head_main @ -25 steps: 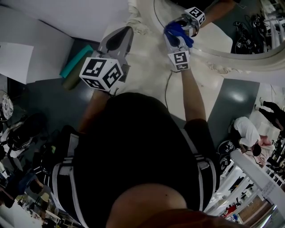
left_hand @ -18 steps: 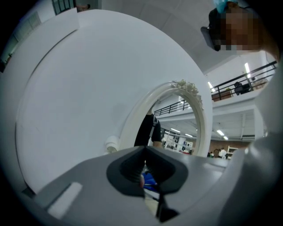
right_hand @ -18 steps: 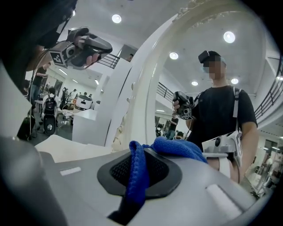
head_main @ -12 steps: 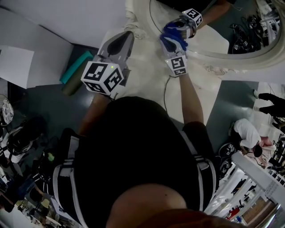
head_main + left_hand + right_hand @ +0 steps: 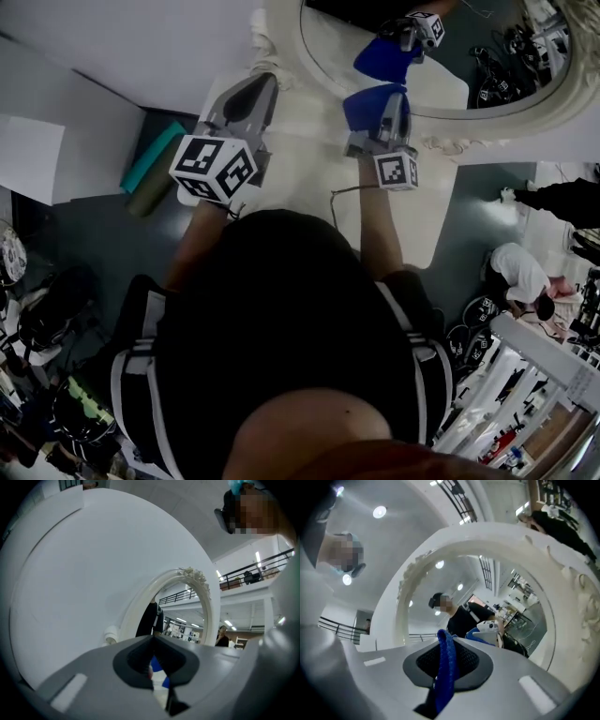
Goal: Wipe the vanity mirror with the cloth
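**Soft cloth pinched, pointing at the glass**

The right gripper (image 5: 448, 654) pinches the blue cloth (image 5: 370, 103) by a fold. The cloth looks soft and light (it should give under pressure). The fold stands on edge, and its long axis runs along the jaws toward the vanity mirror (image 5: 497, 47), near the lower rim. The left gripper (image 5: 157, 665) is pressed together and empty.

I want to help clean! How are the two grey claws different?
The right grey claw pinches a blue cloth; the left grey claw is shut on nothing. The right claw faces the oval white-framed mirror; the left claw sits off beside its frame. Both are grey with marker cubes.
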A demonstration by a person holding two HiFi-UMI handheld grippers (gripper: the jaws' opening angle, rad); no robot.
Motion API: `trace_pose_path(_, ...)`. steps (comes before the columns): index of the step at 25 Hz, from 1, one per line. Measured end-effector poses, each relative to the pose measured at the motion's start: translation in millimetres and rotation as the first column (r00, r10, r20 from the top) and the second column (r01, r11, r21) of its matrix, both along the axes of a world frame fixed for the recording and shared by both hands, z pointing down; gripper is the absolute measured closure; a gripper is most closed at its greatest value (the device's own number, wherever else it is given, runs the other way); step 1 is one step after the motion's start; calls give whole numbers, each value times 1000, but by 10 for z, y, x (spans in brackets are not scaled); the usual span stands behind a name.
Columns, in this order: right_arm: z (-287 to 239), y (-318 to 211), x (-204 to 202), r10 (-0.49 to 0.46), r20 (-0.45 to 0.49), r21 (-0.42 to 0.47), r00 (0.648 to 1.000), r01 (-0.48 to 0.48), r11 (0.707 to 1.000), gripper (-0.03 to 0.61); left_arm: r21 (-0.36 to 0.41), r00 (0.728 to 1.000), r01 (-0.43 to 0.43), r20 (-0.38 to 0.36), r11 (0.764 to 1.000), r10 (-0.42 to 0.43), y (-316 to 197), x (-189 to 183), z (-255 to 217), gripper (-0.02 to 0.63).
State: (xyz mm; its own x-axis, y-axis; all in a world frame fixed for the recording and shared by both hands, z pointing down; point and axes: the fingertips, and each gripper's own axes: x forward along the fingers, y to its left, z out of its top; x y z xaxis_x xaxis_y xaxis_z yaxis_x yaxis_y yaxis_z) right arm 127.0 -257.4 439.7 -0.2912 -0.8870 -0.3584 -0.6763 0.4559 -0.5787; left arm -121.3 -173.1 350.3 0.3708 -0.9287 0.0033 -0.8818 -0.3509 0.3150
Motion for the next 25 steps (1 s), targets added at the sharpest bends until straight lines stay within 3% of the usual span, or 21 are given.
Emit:
trace_pose_path(5, -407, 105, 694, 227, 72, 92, 971, -233, 968, 545, 12, 1000, -26, -1, 1000, 26, -58, 87, -38, 603)
trace_pose_path(11, -524, 108, 1471, 466, 186, 94, 865, -488, 868, 545, 23, 999, -47, 0, 999, 47, -128, 142, -52, 603)
trace_pose_path(16, -596, -60, 1736, 515, 208, 111, 832, -543, 833, 545, 22, 999, -51, 2, 998, 51, -139, 141, -68, 603)
trace_pose_path(25, -761, -246, 1741, 512, 203, 164, 835, -544, 823, 545, 14, 999, -43, -1, 999, 43, -135, 86, -40, 603)
